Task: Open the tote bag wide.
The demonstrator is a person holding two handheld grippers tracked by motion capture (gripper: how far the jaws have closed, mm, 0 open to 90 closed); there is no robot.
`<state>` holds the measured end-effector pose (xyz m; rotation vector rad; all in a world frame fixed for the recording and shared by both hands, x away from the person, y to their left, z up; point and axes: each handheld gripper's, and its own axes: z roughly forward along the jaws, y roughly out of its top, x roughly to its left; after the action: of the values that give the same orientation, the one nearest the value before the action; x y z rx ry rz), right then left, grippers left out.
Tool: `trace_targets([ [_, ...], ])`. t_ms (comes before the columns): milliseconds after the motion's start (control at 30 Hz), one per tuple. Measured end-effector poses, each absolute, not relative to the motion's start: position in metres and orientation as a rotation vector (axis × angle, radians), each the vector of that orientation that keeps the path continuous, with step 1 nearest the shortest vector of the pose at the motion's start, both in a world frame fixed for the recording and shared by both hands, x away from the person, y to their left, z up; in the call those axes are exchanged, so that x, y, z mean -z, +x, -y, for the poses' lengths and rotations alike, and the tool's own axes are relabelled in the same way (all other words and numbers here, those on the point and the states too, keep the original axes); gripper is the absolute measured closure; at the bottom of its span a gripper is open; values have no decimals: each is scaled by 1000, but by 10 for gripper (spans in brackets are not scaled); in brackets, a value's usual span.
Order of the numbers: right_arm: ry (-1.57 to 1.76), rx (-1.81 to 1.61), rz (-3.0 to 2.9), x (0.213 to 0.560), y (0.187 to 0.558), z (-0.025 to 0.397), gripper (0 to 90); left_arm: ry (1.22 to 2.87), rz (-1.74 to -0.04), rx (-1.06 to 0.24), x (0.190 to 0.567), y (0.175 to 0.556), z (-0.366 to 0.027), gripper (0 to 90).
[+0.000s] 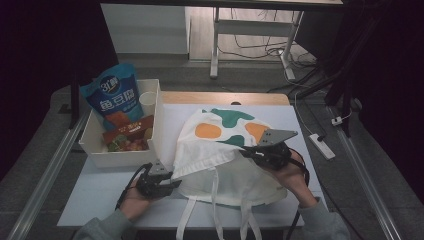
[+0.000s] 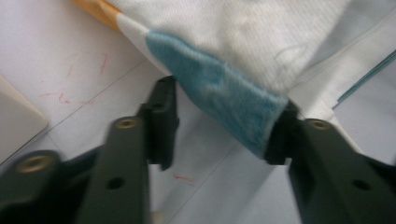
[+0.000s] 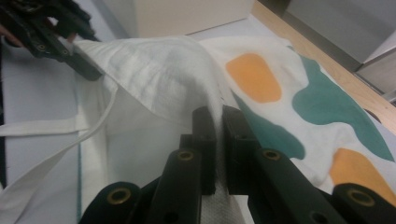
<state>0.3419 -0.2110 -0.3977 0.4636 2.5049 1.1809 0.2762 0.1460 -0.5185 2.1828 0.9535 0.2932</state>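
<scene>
Cotton tote (image 1: 225, 150) lies flat mid-table, its mouth toward the person, right beside the snack box (image 1: 95, 150). Both tongs work the upper rim: the right gripper (image 1: 250, 152) is clamped on the cloth, while the left gripper (image 1: 172, 183) stands with jaws apart around a blue-patched corner — not yet pinched. Opening the mouth looks underway; next, the left should close, then both lift.

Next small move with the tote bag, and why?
Probably close the left tool: its jaws stand open around the tote bag rim's blue patch, while the right tool already pinches the other side. Then both could lift the mouth open.
</scene>
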Motion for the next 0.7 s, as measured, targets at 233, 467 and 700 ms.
trace_targets([
  [233,500,-1177,-2468,403,355,211,843,2212,-941,-290,516,277,-142,807],
  [467,510,-1222,-2418,394,356,204,844,2178,-882,-290,498,262,-147,843],
  [700,438,-1261,-2352,370,344,203,844,2115,-820,-312,476,247,-153,843],
])
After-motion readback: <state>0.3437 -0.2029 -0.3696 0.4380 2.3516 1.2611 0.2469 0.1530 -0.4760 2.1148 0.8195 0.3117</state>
